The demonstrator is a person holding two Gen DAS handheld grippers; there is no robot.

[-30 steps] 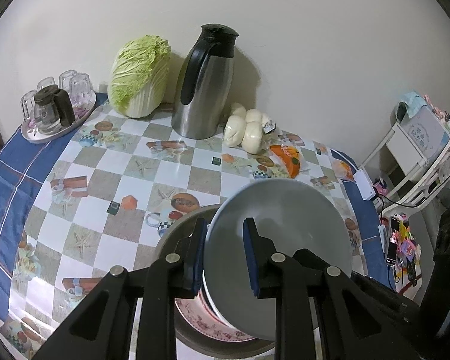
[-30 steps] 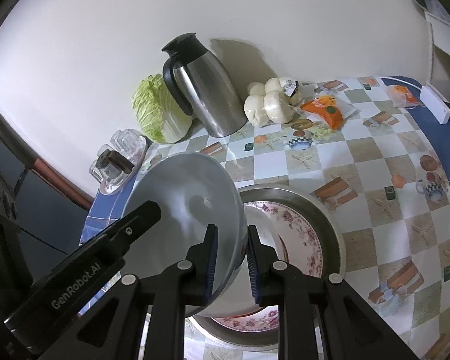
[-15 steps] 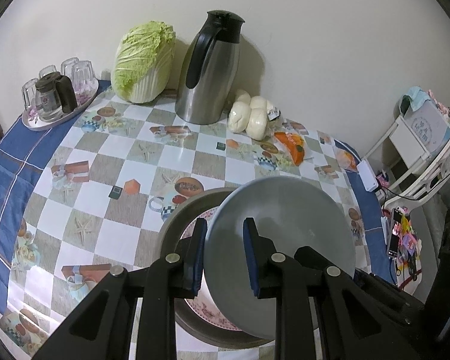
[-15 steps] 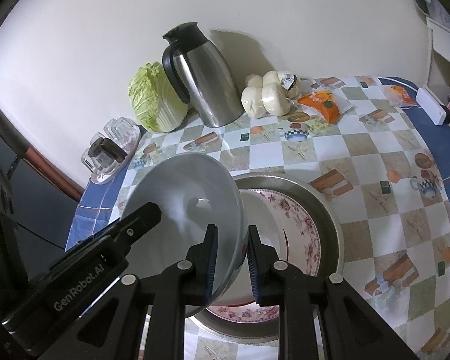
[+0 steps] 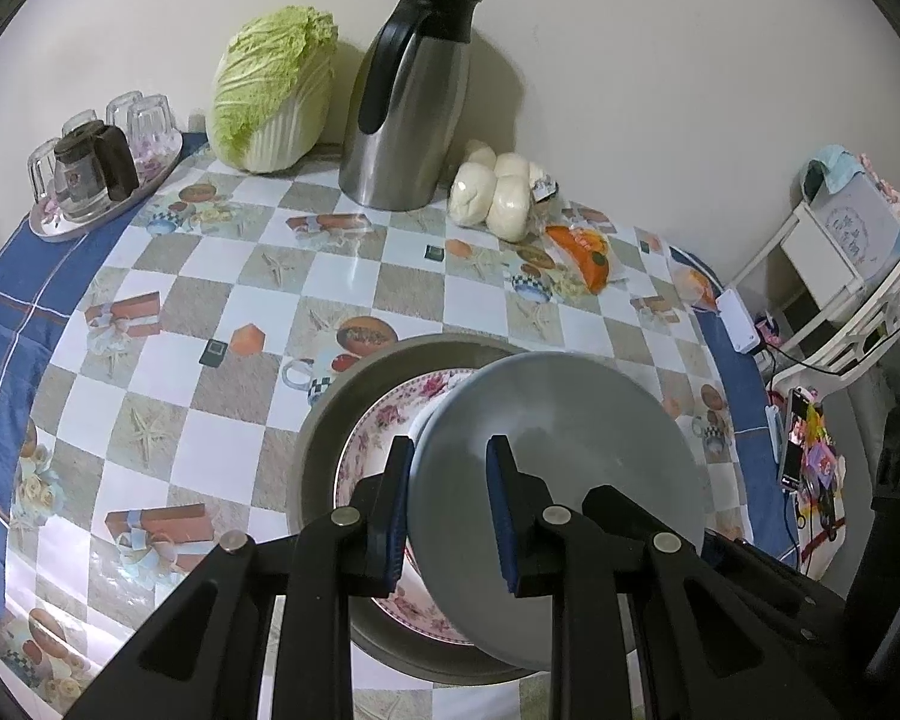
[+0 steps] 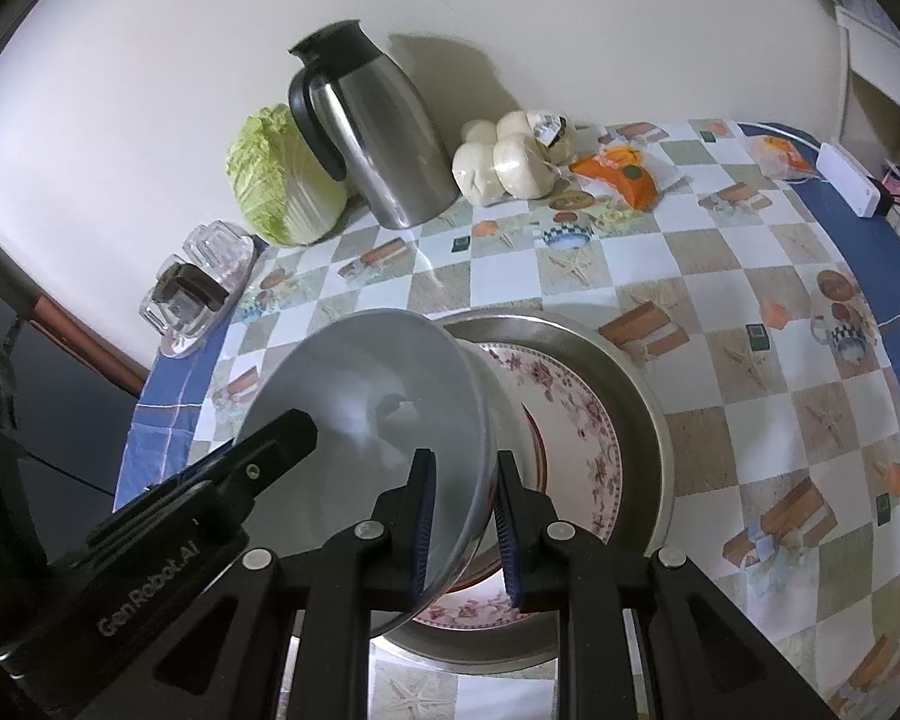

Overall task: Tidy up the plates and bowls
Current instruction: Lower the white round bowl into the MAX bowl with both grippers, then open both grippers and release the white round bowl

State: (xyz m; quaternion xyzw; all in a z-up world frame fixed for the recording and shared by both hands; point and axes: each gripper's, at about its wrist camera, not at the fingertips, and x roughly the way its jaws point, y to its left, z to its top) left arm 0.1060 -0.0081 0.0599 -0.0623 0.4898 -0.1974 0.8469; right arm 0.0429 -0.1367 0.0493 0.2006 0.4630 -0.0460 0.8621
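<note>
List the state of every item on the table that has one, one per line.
Grey bowl: tilted, gripped at opposite rims by left gripper and right gripper.
Floral plate: lying in metal basin.
Thermos jug: upright, lid on.
Glasses: upside down on tray.

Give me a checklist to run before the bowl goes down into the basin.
1. Left gripper clamped on bowl rim: ok.
2. Right gripper clamped on the opposite rim: ok.
3. Bowl over the basin: ok.
4. Bowl level: not ok, tilted.
5. Floral plate lies flat in basin: ok.
6. Gap between bowl and the white dish under it: cannot tell.
</note>
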